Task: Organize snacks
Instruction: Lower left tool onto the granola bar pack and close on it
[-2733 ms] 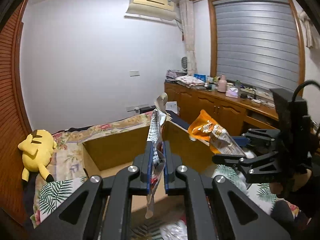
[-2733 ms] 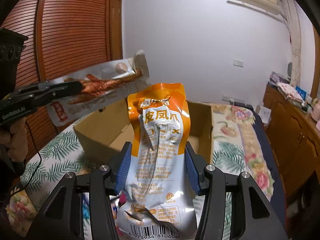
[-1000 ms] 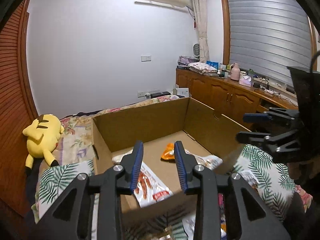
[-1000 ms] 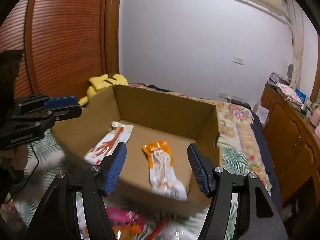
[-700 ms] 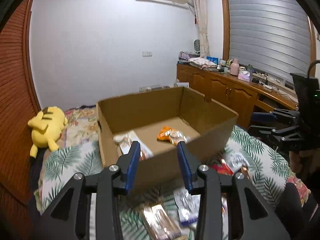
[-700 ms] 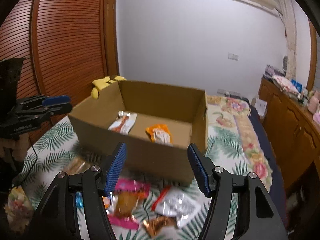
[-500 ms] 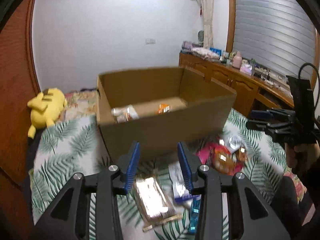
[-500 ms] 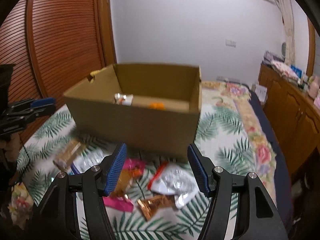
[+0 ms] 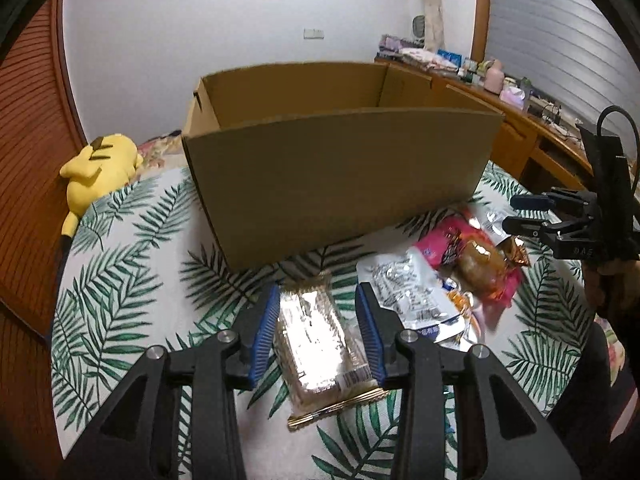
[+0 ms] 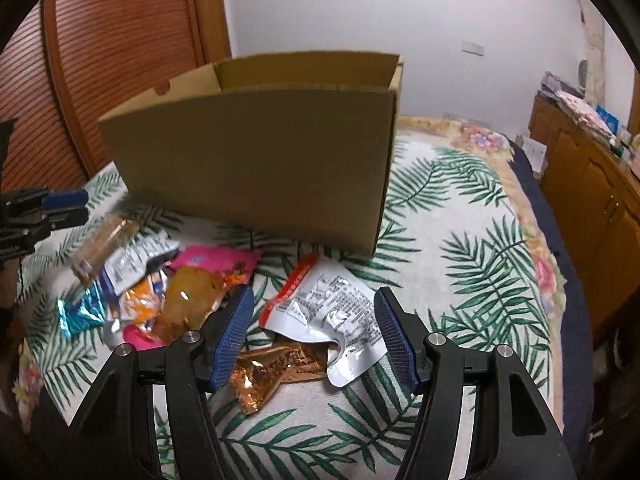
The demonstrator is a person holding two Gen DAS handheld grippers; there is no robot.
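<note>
Change: both tools, empty since the drop into the box [image 9: 340, 160], have come down to the bed's loose pile.
Left tool [image 9: 318, 330]: released, straddling biscuit pack [image 9: 320, 344].
Right tool [image 10: 312, 336]: released, over white pouch [image 10: 332, 312].
Meaning: next pickups lined up.

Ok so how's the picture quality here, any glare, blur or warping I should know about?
Left wrist view: glare whites out the clear packet between the open left gripper; the cardboard box rim bows from fisheye. Right wrist view: snacks at left, near the pink packet, look smeared; the silver pouch before the right gripper reflects light.
</note>
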